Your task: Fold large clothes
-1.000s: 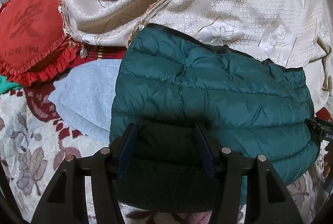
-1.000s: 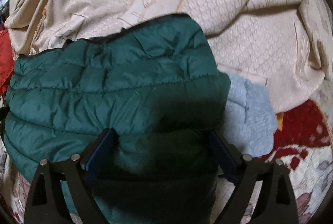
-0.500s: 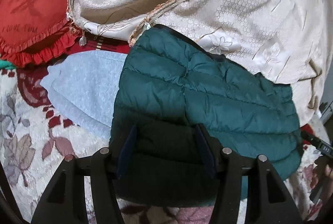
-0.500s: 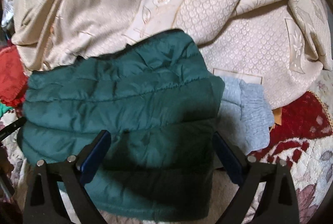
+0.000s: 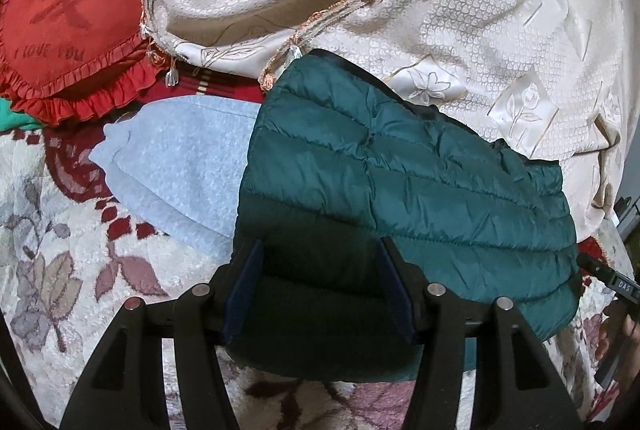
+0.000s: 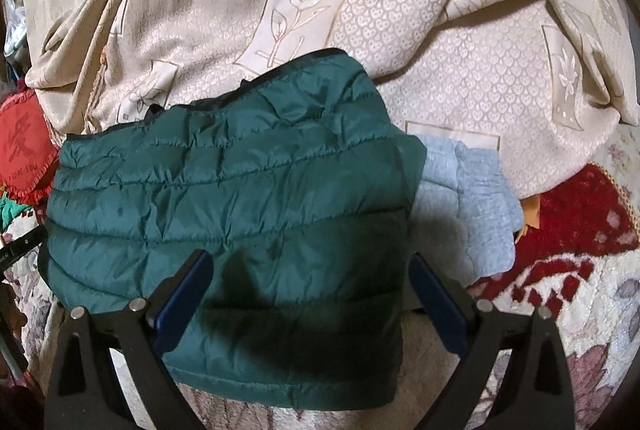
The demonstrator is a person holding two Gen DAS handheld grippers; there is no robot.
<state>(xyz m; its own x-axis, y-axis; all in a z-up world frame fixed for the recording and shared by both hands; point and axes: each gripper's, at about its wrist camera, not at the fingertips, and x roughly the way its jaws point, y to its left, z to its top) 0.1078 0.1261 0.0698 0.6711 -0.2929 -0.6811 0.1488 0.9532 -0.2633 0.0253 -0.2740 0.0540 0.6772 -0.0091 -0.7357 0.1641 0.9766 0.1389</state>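
Jacket (image 5: 400, 190) lies folded mid-frame; my left gripper (image 5: 318, 286) and right gripper (image 6: 312, 294) hover spread, so I'd press flat evenly.

Dark green quilted puffer jacket (image 5: 400, 198), folded into a compact rectangle, laid flat across a grey garment (image 5: 180, 174) and beige patterned cloth (image 5: 460, 42).

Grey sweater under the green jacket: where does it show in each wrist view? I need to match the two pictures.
Left wrist: grey sweater sticks out left of the green jacket.
Right wrist: grey sweater sticks out right of the green jacket.
Shared landmark: red heart cushion, at the far left edge in the right view.
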